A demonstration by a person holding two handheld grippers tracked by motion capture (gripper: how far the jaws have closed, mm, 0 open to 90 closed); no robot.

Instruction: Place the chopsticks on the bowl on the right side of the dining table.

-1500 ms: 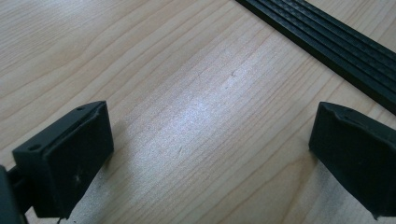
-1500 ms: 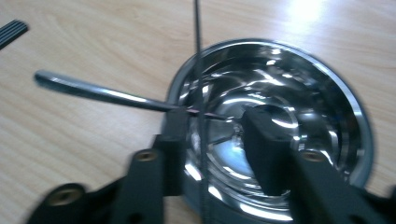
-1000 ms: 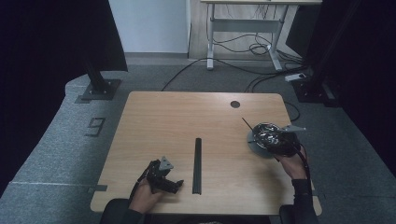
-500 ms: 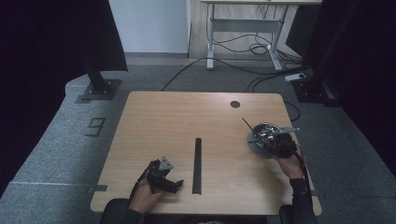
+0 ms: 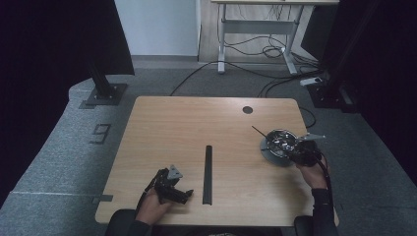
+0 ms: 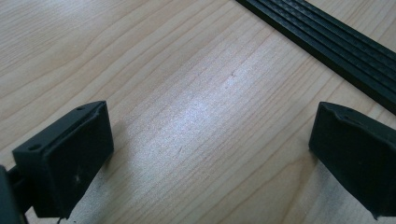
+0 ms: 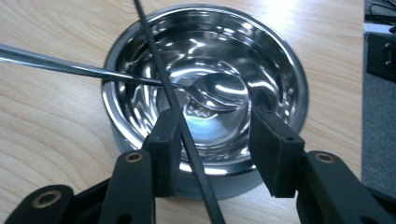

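One steel bowl (image 7: pixel 205 100) near the surface's (image 5: pixel 196 128) right edge, one spoon (image 7: pixel 140 79) and one thin black stick (image 7: pixel 173 102) lying in it. The right tool (image 7: pixel 215 135), over the bowl's near rim, has just reopened slightly; the stick runs along one jaw, unpinched, so the grab isn't secured. Far left of the bowl, the left tool (image 6: pixel 210 154) rests wide open, empty, beside one black strip (image 5: pixel 208 173).

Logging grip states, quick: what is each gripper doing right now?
Left gripper: open, nothing between the jaws.
Right gripper: open over the steel bowl, black stick between jaws, unclamped.
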